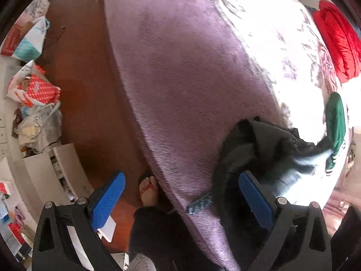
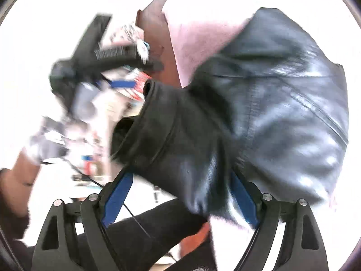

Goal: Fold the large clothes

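Folding is sitting at an early stage, judged from how things are lying.

Item: black leather jacket, bunched rather than flat, lying at the near edge of the bed on a mauve plush blanket. One sleeve cuff is hanging out toward the floor side. No neat crease or squared panel is showing; the garment is reading as a heap with a sleeve loose.

Right gripper: blue pads are flanking the lower sleeve material, which is filling the gap between them. The jaws are appearing to pinch the leather, though motion blur is hiding the actual contact.

Left gripper: jaws are standing wide apart and holding nothing, hovering over the bed edge, with the jacket just beyond the right-hand pad. In the right wrist view this gripper is appearing blurred, well apart from the jacket.

Other stock: red garment and green-and-white garment are lying farther along the bed, neither one looking folded. Person's sandalled foot is standing on the wooden floor beside the bed.

Remaining, by estimate: spreading the jacket flat, bringing the sleeves in, folding the body over, then the other garments.
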The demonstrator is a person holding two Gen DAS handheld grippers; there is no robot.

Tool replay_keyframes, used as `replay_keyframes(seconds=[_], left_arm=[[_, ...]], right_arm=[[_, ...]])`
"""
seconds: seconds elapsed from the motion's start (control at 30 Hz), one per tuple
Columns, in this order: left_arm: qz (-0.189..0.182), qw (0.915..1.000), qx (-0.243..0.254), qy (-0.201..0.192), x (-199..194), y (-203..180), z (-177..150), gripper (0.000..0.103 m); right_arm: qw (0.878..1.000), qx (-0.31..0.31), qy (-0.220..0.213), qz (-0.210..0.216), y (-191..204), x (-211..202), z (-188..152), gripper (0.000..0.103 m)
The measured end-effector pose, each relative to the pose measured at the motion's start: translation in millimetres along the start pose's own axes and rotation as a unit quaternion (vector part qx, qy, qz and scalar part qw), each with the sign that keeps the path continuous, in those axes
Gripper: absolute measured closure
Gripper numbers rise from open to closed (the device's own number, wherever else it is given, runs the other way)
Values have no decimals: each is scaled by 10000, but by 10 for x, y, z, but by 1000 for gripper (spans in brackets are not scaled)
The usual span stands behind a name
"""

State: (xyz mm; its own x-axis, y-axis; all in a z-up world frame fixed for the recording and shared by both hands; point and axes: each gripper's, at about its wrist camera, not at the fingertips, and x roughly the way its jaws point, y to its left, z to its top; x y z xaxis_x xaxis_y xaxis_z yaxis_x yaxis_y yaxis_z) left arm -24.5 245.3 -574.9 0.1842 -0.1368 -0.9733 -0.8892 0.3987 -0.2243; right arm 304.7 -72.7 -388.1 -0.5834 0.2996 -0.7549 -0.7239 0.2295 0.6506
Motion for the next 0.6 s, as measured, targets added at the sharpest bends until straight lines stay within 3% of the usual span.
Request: replay_keyframes(seconds=[0.07, 0.2, 0.27, 0.37, 0.43, 0.5, 0.53, 0.6], left_arm=[[-29, 10000, 70, 52, 75, -48, -13, 0], [54, 9997, 219, 112, 177, -115, -65, 0], [110, 9993, 286, 196, 269, -120, -95, 0], [188, 9988, 348, 280, 354, -134, -133, 0], [241, 9986, 361, 290, 394, -114, -136, 0], [296, 9987, 323, 276, 415, -68, -134, 0], [326, 9987, 294, 265, 416, -44, -131, 0], [370, 9988, 246, 220, 407, 1, -124, 0]], right_arm=[[9975, 526, -153, 439, -439, -386, 130, 12], [9896, 1265, -537, 435, -1248, -987, 59, 11], [9877, 1458, -510, 239, -1427, -1469, 660, 10], [9868, 1507, 47, 592, -1756, -1079, 971, 10], [9828, 1437, 479, 1052, -1903, -756, 1042, 10], [9731, 1366, 900, 1624, -1909, -486, 1113, 4], [9694, 1293, 964, 1853, -1908, -350, 1191, 4], [9733, 996, 951, 1837, -1729, -217, 1348, 1]])
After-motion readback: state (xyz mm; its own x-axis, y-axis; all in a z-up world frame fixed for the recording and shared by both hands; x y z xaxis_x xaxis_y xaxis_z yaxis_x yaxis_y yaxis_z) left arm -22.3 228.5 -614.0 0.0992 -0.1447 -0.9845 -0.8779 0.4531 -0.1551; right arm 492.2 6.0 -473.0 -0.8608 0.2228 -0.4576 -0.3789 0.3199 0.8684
